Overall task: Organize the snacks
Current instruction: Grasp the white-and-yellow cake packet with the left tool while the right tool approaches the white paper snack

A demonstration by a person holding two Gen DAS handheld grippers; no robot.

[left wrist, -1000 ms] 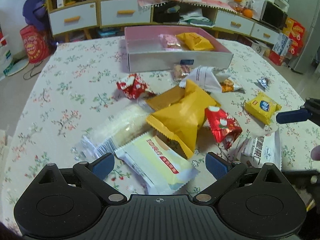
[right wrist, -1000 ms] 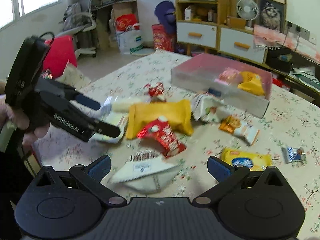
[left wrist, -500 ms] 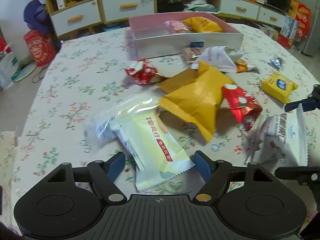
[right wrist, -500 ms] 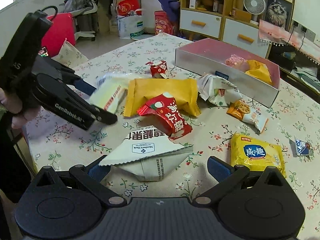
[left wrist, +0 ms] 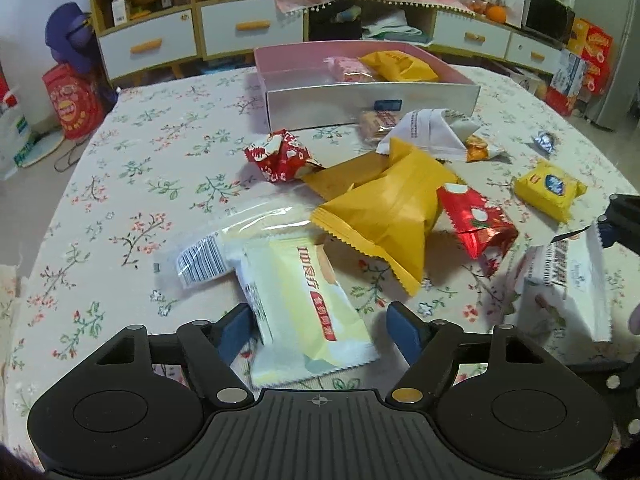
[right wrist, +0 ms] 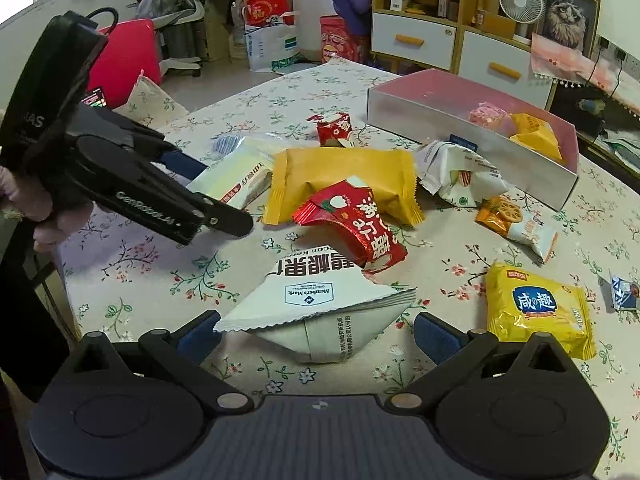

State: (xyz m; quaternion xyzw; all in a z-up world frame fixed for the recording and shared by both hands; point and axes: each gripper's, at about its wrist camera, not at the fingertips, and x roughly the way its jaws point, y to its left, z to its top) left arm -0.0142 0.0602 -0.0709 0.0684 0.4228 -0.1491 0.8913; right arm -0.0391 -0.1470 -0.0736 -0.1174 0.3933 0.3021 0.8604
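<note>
Snack packets lie scattered on the floral table. My left gripper [left wrist: 320, 330] is open, its fingers either side of a pale yellow packet [left wrist: 308, 304], which also shows in the right wrist view [right wrist: 236, 178]. My right gripper [right wrist: 316, 334] is open around a white Member's Mark packet [right wrist: 320, 308], seen from the left wrist too [left wrist: 568, 280]. A large yellow bag [left wrist: 384, 212] and a red packet [right wrist: 352, 220] lie in the middle. The pink-lined box [left wrist: 372, 98] at the far side holds a pink and a yellow packet.
A small yellow cracker pack [right wrist: 540, 312], an orange packet [right wrist: 516, 224], a white crumpled bag [right wrist: 456, 172], a second red packet [left wrist: 280, 154] and a small blue wrapper [right wrist: 624, 294] lie around. A clear packet [left wrist: 224, 244] lies beside the pale yellow one. Cabinets stand behind.
Both grippers have moved forward and lower over the table. The left one now straddles the pale yellow packet and its jaws have narrowed; the right one straddles the white packet.
</note>
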